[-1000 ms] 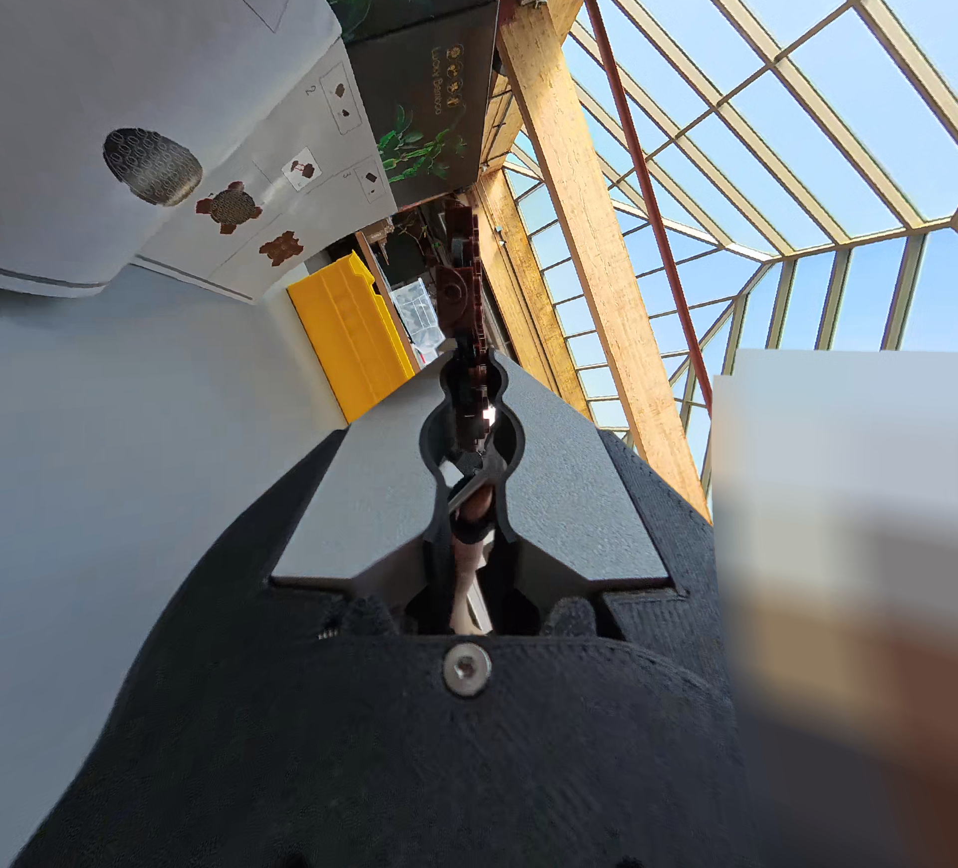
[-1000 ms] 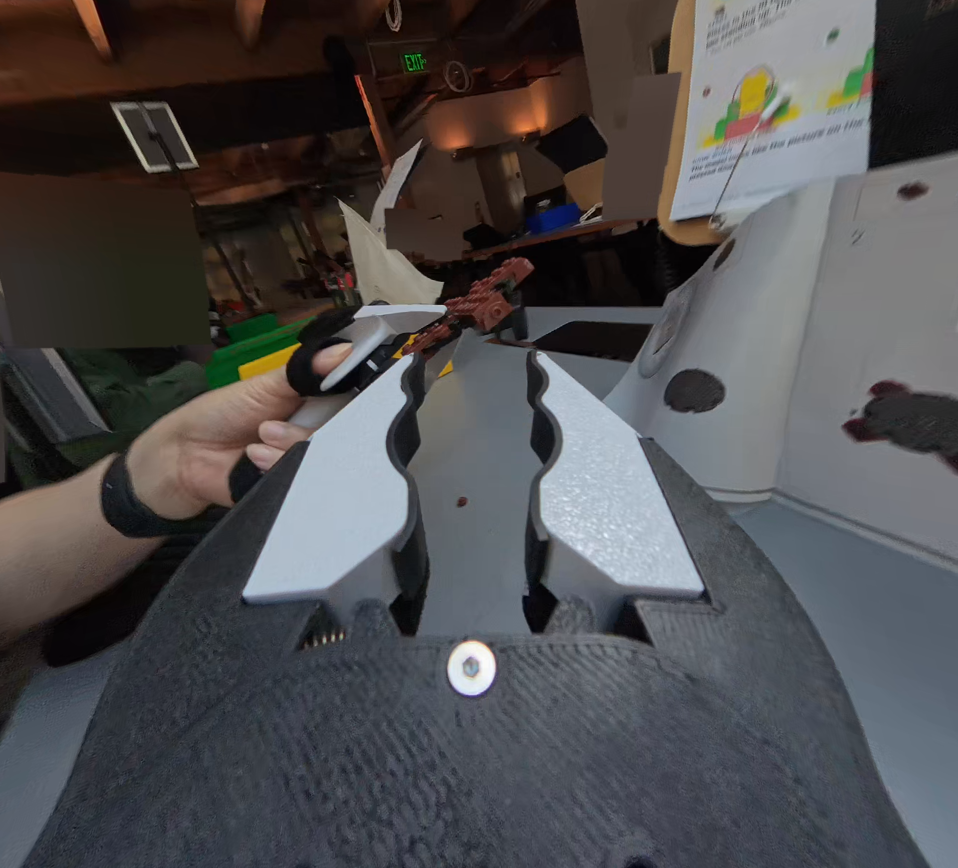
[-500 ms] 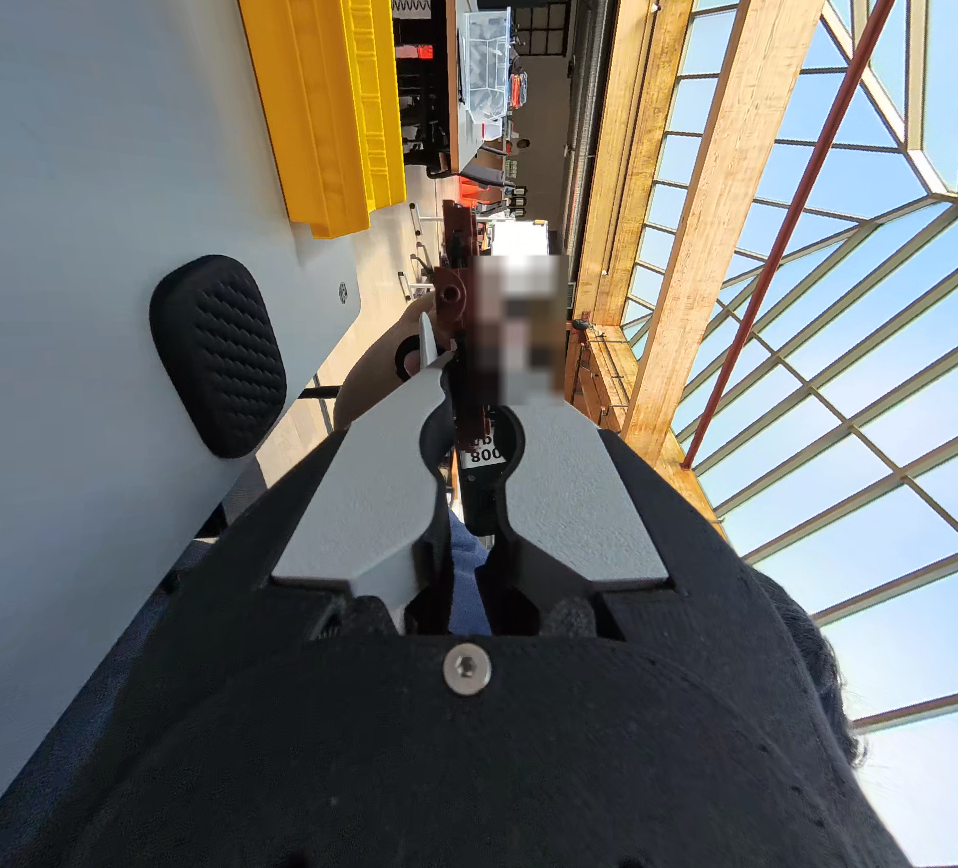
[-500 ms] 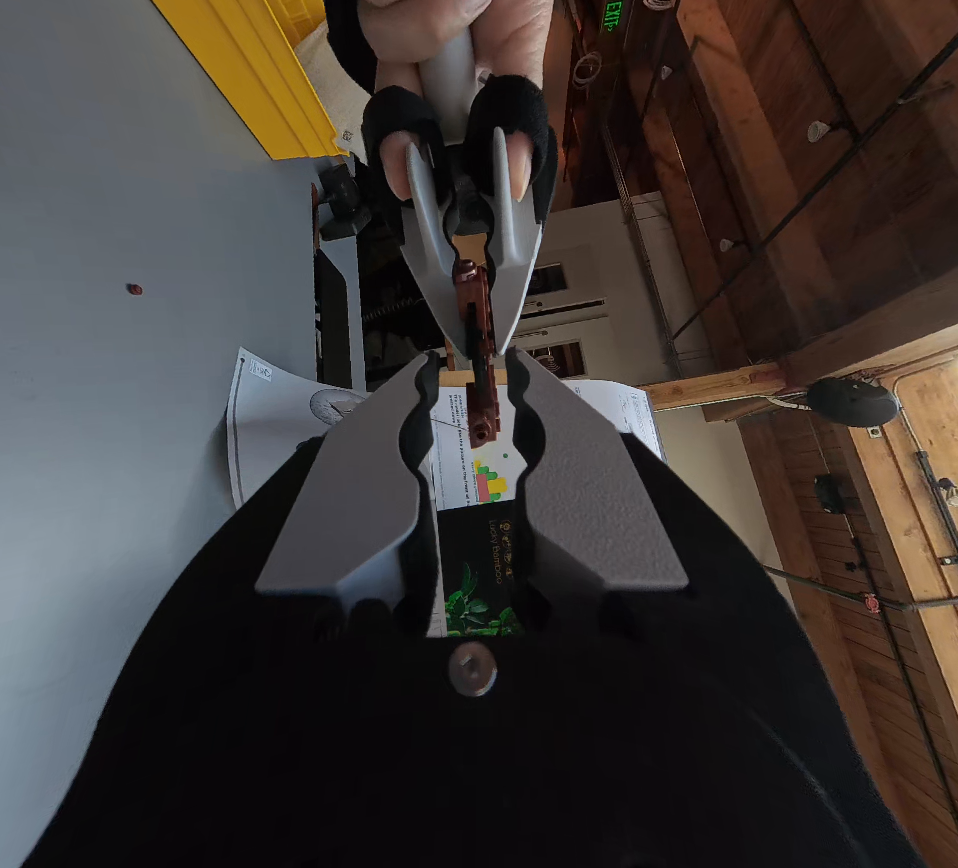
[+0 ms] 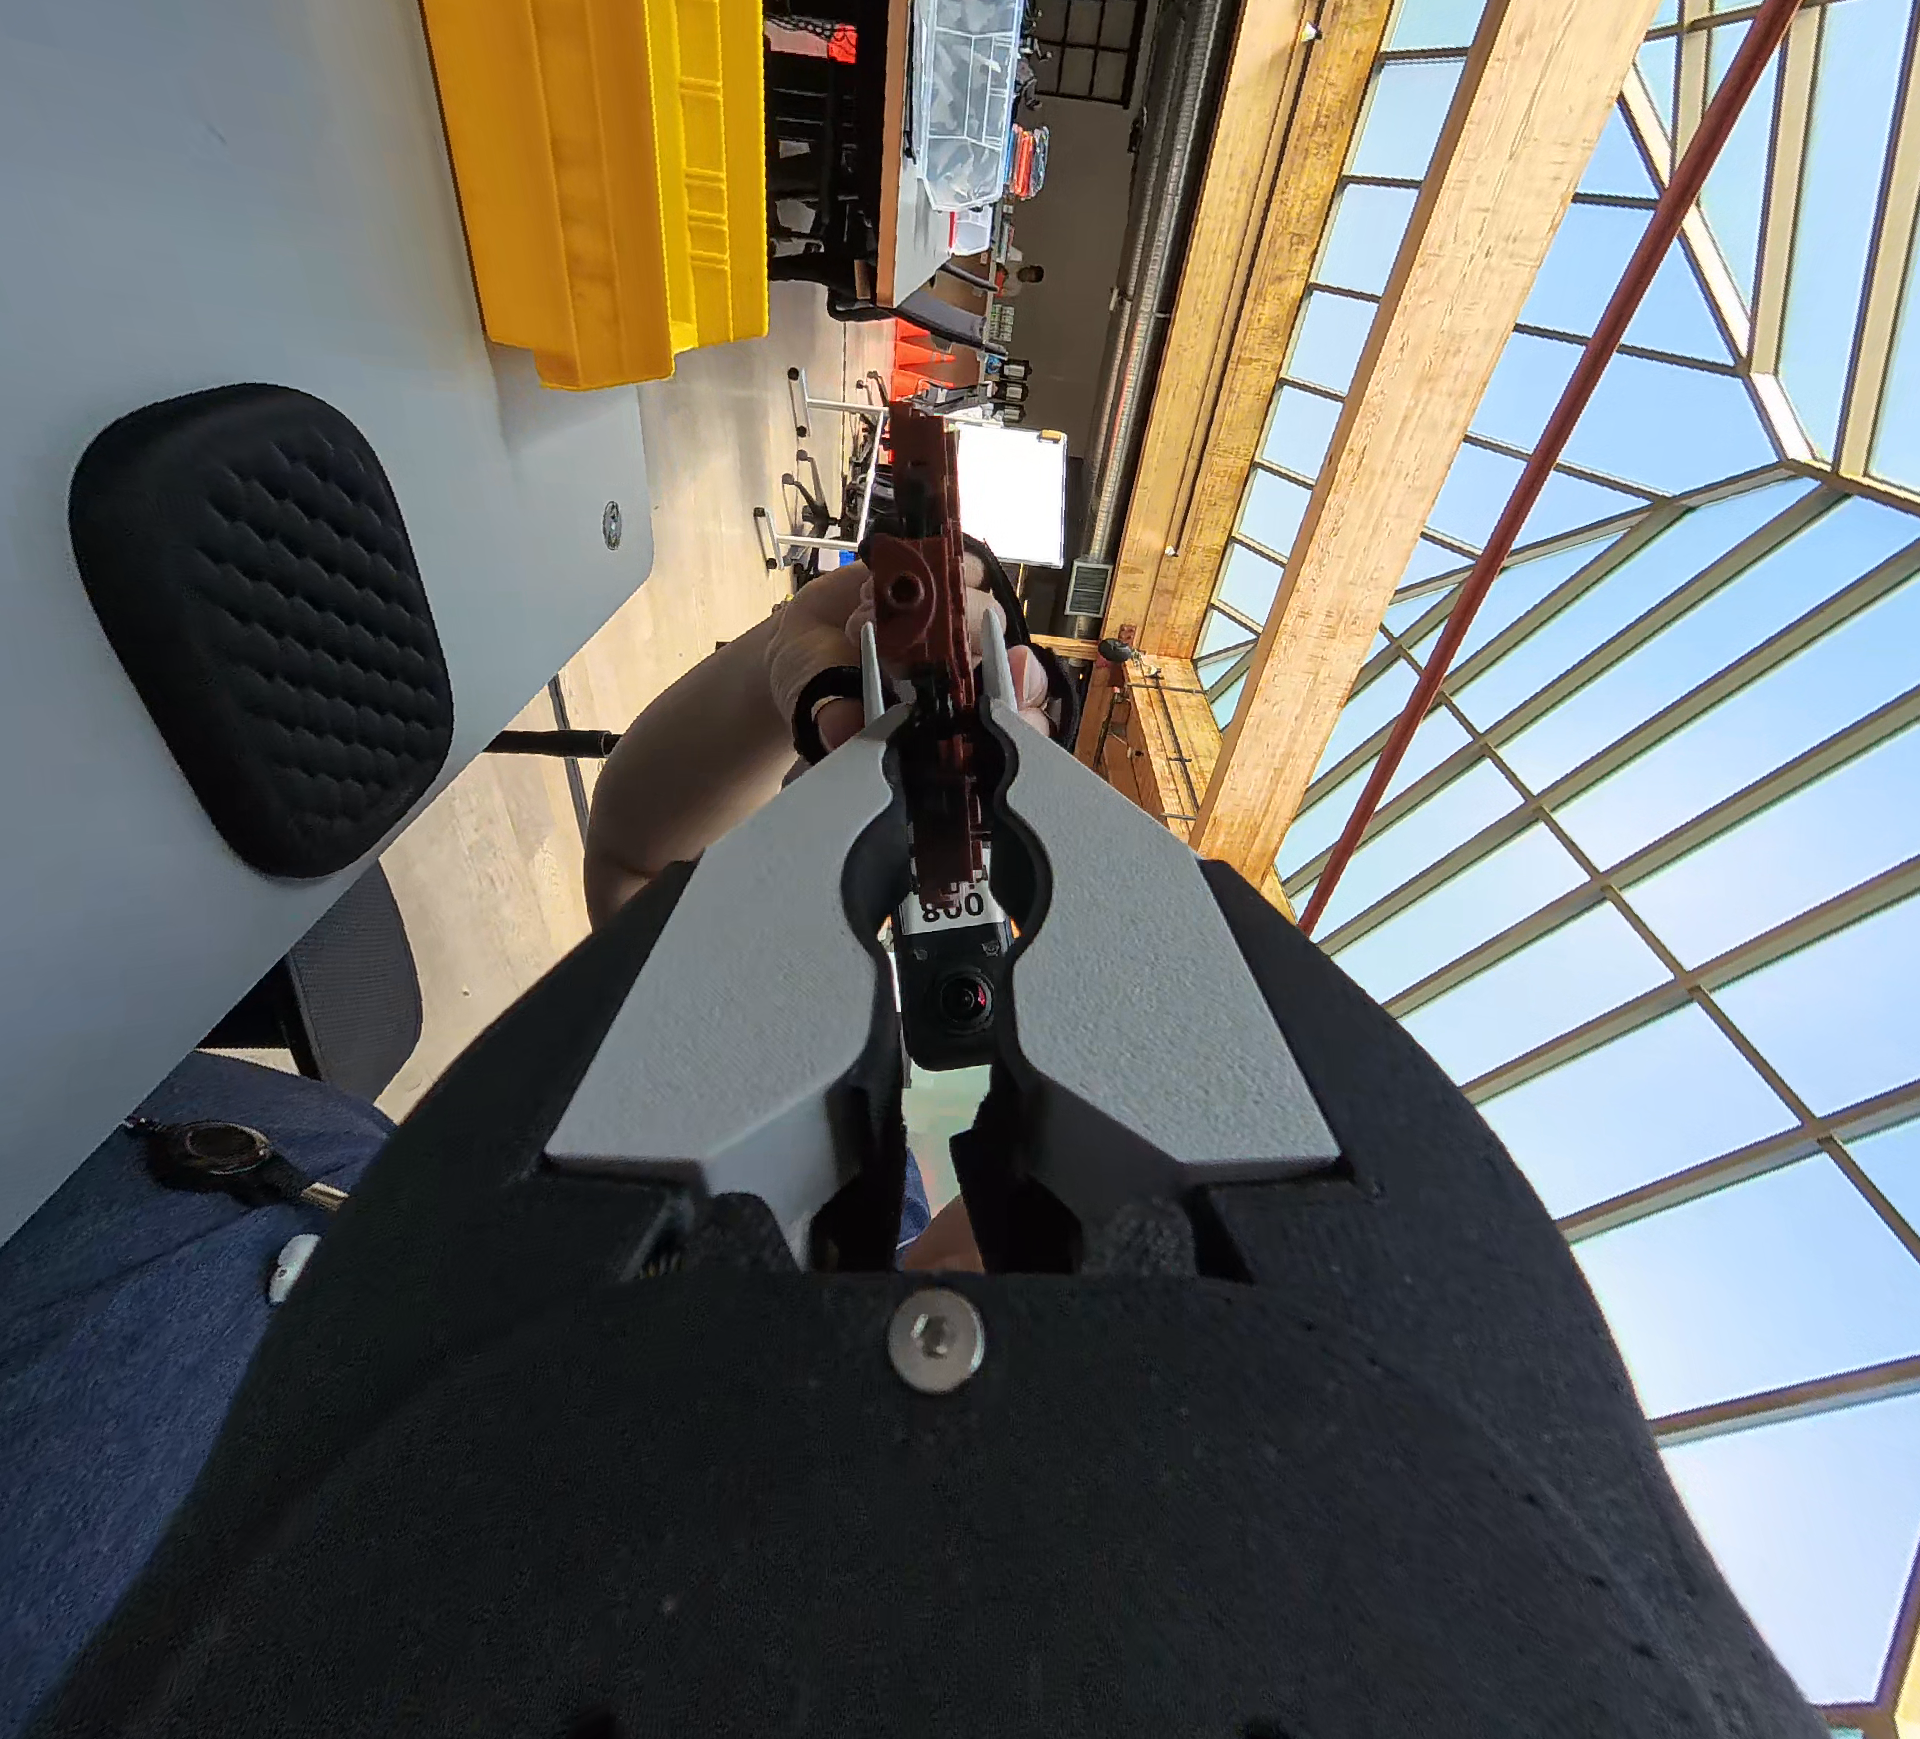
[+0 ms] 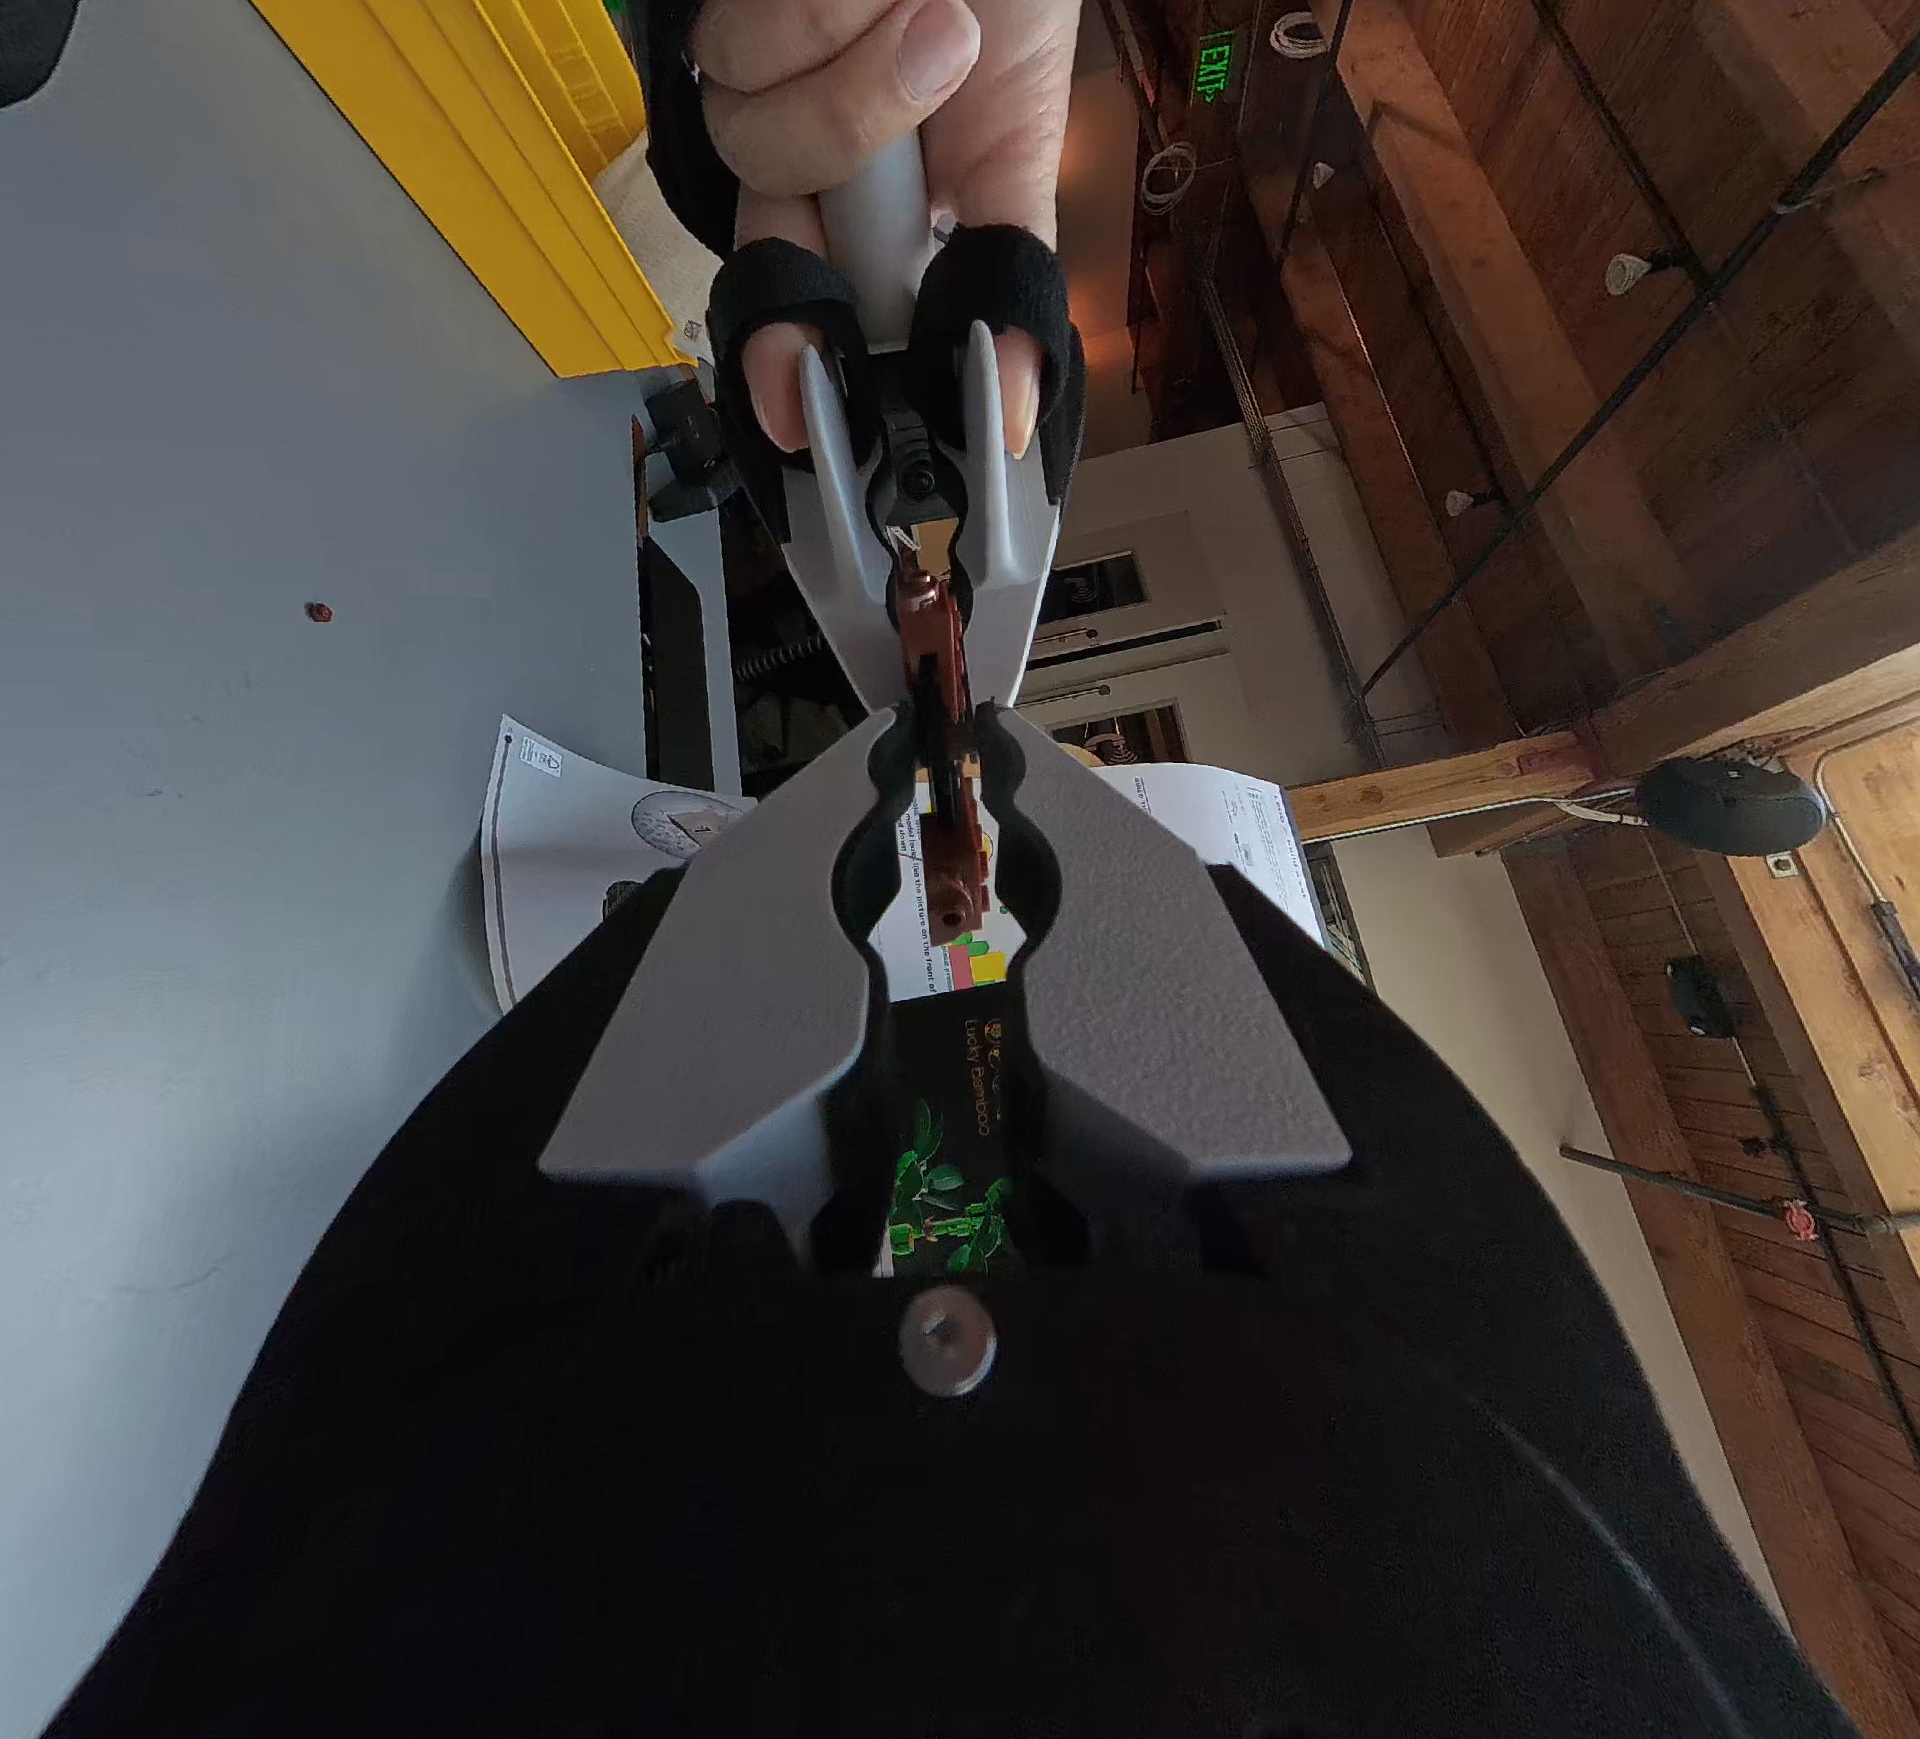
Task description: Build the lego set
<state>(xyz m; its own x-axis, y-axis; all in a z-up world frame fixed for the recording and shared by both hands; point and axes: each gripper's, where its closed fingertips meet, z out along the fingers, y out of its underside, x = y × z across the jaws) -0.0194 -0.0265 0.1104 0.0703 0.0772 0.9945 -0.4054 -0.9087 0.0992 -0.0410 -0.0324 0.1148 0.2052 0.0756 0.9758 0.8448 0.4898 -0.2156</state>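
Note:
A brown lego assembly point(image 5: 928, 609) is held in the air beside the grey table point(image 5: 208, 131), between two grippers that face each other tip to tip. My left gripper point(image 5: 940, 723) is shut on it. Beyond it, the right gripper's fingertips point(image 5: 869, 676) show on both sides of the assembly. In the right wrist view, my right gripper point(image 6: 943, 721) is shut on the near part of the same assembly point(image 6: 935, 640). The assembly's end point(image 6: 958, 900) reaches back between the fingers. The left gripper point(image 6: 940, 702), held by a hand point(image 6: 883, 27), grips the far part.
A yellow bin point(image 5: 603, 100) stands on the table, also in the right wrist view point(image 6: 416, 79). A black textured pad point(image 5: 260, 629) lies near the table edge. A small brown piece point(image 6: 317, 613), instruction sheets point(image 6: 582, 816) and the set's dark box point(image 6: 945, 1170) are behind the right gripper. Left and right tips are no more than a few centimetres apart.
Both grippers rolled and turned to face each other beside the table. The right gripper was open one second ago; it has come onto the assembly's free end and closed on it.

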